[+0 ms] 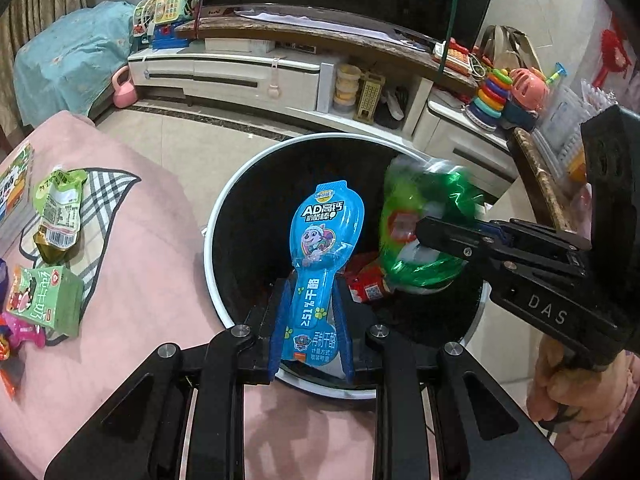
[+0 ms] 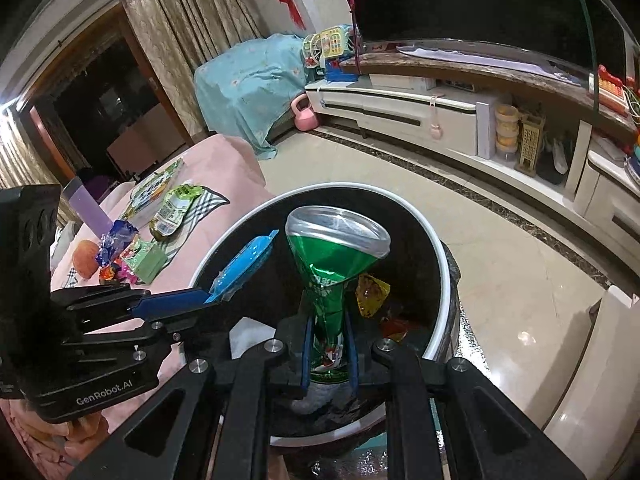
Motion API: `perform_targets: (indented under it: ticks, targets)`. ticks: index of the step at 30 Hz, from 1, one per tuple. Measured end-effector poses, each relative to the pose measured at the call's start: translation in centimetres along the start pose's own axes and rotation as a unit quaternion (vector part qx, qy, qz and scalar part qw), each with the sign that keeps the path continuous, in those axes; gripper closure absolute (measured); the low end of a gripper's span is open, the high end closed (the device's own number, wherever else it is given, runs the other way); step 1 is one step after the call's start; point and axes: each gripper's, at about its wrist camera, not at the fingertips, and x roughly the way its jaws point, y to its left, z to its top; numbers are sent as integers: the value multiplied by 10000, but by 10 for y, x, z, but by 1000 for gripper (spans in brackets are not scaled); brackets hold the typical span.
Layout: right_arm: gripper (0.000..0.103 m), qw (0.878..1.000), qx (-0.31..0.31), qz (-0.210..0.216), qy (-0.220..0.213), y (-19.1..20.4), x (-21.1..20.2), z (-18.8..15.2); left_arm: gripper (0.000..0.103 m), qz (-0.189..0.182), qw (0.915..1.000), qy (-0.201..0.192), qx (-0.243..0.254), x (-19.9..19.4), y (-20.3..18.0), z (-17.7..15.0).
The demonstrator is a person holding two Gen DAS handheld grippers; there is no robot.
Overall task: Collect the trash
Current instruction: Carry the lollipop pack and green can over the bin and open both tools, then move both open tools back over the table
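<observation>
Holding both pieces of trash directly above the open mouth of the trash bin [image 1: 224,216], the two grippers stand side by side over its dark interior. Left gripper [image 1: 312,312]: fingers closed flat on the narrow stem of a blue cheese-stick wrapper [image 1: 320,240], whose long axis runs forward along the fingers, the broad spoon-shaped head pointing away over the bin. Right gripper [image 2: 330,340]: fingers pinched on the crushed waist of a green plastic cup [image 2: 332,256], long axis likewise forward, clear lid end flaring beyond the fingertips. Each item lies straight ahead of its own gripper and above the bin, so release alone should drop it in. Materials: the wrapper is thin, glossy printed film; the cup is shiny, crumpled foil-like plastic; the bin has a smooth white rim and black liner, with red and yellow wrappers already inside. On the pink tablecloth [image 1: 152,240] to the left remain a green carton [image 1: 48,300] and a green snack pouch [image 1: 58,216], nearer the left gripper.
</observation>
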Motion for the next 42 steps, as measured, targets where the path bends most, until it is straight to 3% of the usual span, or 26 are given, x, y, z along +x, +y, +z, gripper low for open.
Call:
perform_targets:
  ticks: [5, 11, 14, 19, 21, 23, 28, 30, 34, 42]
  targets:
    - [82, 9999, 111, 36, 68, -6, 3, 3, 50, -21, 9997, -78, -230, -5, 6, -2]
    - [79, 9998, 179, 49, -46, -6, -8, 2, 45, -63, 9988, -248, -428, -22, 16, -16]
    - [63, 9997, 193, 112, -105, 0, -14, -1, 35, -92, 9966, -386, -722, -37, 31, -36]
    - [45, 9991, 84, 356, -219, 28, -23, -11, 35, 133, 9921, -624, -1082, -64, 60, -72]
    - [33, 9984, 40, 499, -257, 43, -25, -16, 33, 264, 9892, -692, -1267, -75, 75, -87]
    - [29, 9976, -65, 631, -279, 61, -24, -21, 29, 407, 9863, -702, -1440, -83, 91, -102]
    - [27, 9950, -391, 901, -184, 110, -16, -30, 28, 704, 9773, -734, -1860, -104, 130, -139]
    - [20, 9936, -509, 1000, -140, 127, -11, -35, 28, 803, 9734, -729, -2017, -110, 145, -153]
    - [17, 9907, -688, 1172, -39, 154, -3, -43, 28, 923, 9667, -711, -2280, -118, 167, -179]
    - [13, 9839, -1136, 1378, 97, 201, 23, -55, 28, 1076, 9585, -714, -2542, -129, 198, -203]
